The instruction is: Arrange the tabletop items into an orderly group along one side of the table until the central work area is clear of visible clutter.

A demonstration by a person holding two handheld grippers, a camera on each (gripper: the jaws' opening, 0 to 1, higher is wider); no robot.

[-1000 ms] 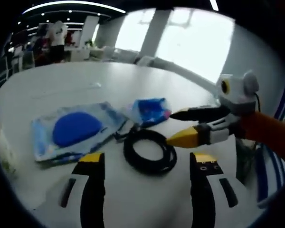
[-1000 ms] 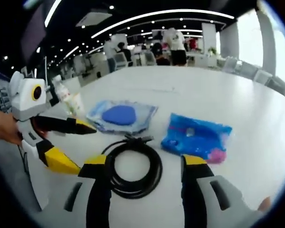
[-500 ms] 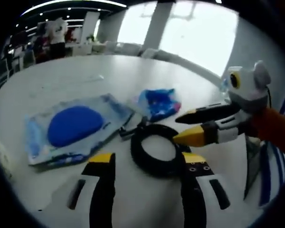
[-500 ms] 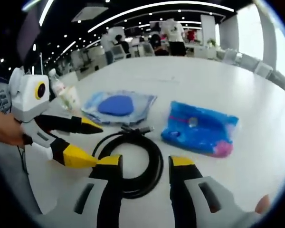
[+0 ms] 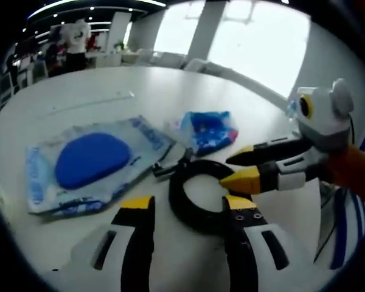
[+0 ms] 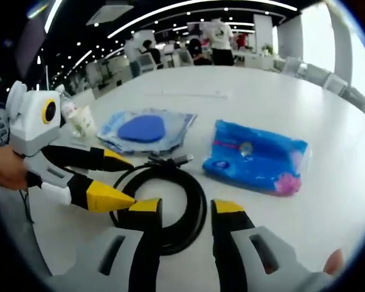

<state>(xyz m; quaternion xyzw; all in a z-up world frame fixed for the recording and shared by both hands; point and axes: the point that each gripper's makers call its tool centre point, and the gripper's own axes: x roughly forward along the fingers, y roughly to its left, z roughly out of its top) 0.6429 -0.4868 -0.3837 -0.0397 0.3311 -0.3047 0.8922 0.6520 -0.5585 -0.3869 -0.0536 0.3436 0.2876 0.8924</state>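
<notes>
White and round-edged, the large table (image 6: pixel 328 201) stands in a bright open hall with strip lights overhead and people standing at the far end. Three loose items lie near its middle: a coiled black cable (image 6: pixel 170 201) with its plug end pointing away, a flat clear packet holding a blue oval pad (image 6: pixel 143 129), and a crinkled blue plastic pouch (image 6: pixel 258 164) with a pink corner. A small plastic bottle (image 6: pixel 67 109) and a patterned paper cup (image 6: pixel 85 125) stand together near the table edge beyond the packet.

Both tools converge on the cable. In the right gripper view, the right gripper (image 6: pixel 181 210) has its yellow-tipped black jaws parted a modest way, straddling the near side of the coil, with nothing clamped between them yet. In the left gripper view, the left gripper (image 5: pixel 185 207) likewise has its jaws apart over the coil's near arc (image 5: pixel 194 194), holding nothing; whether either jaw touches the cable I cannot tell.

The step in hand looks like the first pickup, the cable, with none of the tidying done: all three items sit in the central area. Next, one gripper probably needs to lower until a strand of the coil sits between its jaws, close firmly, and drag or lift the cable toward one side, perhaps by the bottle and cup. Being floppy, the loops may spill open if only one strand is caught.
</notes>
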